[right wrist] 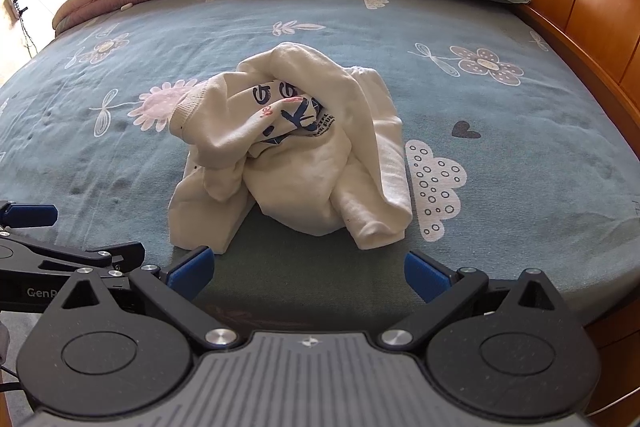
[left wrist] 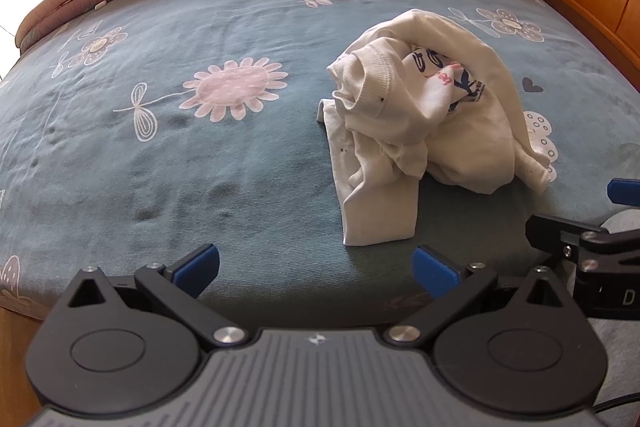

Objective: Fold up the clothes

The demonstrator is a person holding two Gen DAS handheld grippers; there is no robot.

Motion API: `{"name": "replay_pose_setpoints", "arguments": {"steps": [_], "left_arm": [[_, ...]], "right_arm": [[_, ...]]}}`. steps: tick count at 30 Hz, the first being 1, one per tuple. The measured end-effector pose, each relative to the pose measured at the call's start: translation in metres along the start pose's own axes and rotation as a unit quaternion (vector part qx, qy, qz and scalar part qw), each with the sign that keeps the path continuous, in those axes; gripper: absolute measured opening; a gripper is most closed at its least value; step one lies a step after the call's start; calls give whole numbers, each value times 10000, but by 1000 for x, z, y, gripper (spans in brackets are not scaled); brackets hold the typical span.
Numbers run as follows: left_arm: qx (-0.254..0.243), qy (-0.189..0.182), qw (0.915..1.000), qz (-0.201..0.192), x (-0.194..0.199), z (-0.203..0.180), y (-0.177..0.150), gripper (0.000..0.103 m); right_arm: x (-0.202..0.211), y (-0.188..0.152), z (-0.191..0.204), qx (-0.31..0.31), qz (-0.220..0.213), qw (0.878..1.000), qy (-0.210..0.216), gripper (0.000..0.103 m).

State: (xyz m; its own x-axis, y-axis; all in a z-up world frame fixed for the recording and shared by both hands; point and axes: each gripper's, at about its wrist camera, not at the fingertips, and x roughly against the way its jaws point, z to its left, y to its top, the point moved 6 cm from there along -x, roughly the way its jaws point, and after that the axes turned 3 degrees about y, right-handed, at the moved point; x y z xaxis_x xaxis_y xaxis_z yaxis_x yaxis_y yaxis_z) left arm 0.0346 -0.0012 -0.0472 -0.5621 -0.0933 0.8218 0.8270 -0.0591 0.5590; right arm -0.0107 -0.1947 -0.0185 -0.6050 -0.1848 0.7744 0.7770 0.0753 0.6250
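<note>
Folding not started: garment untouched, both jaw sets spread and empty.

White sweatshirt is seen crumpled in a heap on the bed, centre of the right wrist view and right of centre in the left wrist view; printed front is bunched inward, a ribbed cuff sticks out at left, no flat panel or crease is visible. Left gripper and right gripper are held at the near bed edge, just short of the heap, nothing gripped. Judged remaining: spreading flat, sleeves in, body folds, i.e. everything.
</note>
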Motion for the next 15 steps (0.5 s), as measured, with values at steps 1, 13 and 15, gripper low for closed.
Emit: {"name": "replay_pose_setpoints", "arguments": {"steps": [1, 13, 15], "left_arm": [[1, -2, 10000, -1, 0, 0, 0, 102], [12, -11, 10000, -2, 1, 0, -2, 102], [16, -11, 10000, 1, 1, 0, -2, 102]], "right_arm": [[0, 0, 0, -2, 2, 10000, 0, 103], [1, -2, 1, 1, 8, 10000, -18, 103], [2, -2, 1, 2, 7, 10000, -16, 103]]}}
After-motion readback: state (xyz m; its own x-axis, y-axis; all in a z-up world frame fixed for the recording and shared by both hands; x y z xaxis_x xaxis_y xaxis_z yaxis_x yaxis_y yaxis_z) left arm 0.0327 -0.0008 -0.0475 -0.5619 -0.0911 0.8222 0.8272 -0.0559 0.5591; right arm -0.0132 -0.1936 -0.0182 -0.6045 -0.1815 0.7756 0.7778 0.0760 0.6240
